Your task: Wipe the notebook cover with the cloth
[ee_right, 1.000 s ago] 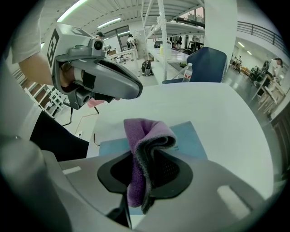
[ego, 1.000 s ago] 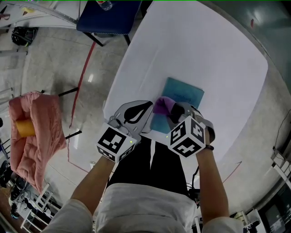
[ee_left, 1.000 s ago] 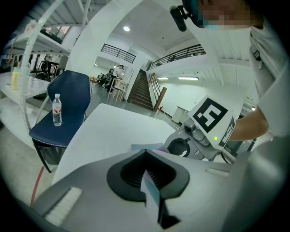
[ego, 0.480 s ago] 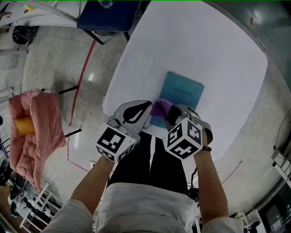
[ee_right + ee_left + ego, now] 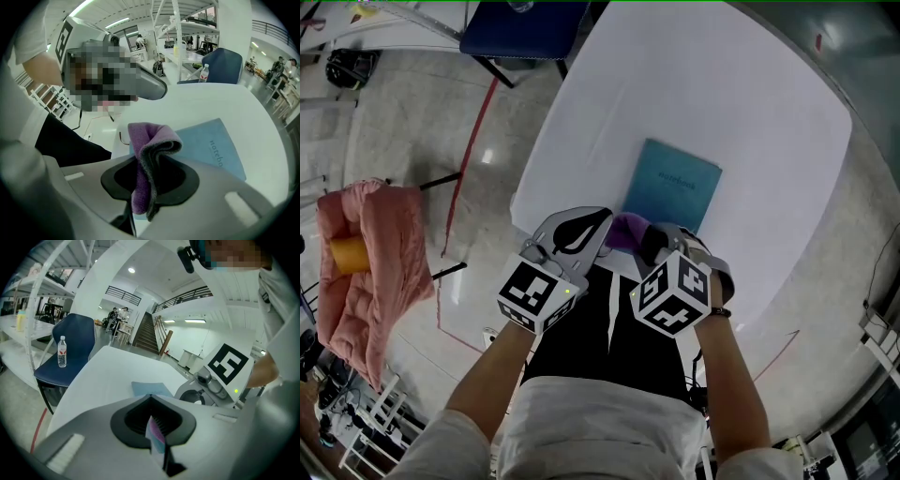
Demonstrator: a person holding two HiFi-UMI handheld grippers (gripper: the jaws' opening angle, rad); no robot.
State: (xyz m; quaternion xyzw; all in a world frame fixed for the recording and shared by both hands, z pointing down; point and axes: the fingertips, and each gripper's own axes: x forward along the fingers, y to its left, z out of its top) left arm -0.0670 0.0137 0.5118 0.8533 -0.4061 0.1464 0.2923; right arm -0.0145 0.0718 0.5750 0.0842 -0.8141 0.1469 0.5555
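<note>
Big rounded white surface point(image 5: 750, 112), smooth and mostly bare. The flat teal notebook point(image 5: 673, 192) lies toward the person's side, cover up and ready to be wiped. The right gripper point(image 5: 145, 183) has its fingers clamped on a folded purple cloth point(image 5: 150, 138), fuzzy with a grey backing, held right at the notebook's near end. The left gripper point(image 5: 152, 423) just sits alongside, probably idle, fingers pressed together with a thin pinkish sliver point(image 5: 155, 439) at the seam.

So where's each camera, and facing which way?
Head view: on the person's head, facing steeply down at table and notebook; forearms, left gripper, right gripper show.
Left gripper view: on that gripper, facing along shut jaws across the table to a blue chair; torso at right.
Right gripper view: on that gripper, facing the notebook past the clamped cloth.
Shared: all show the notebook.
</note>
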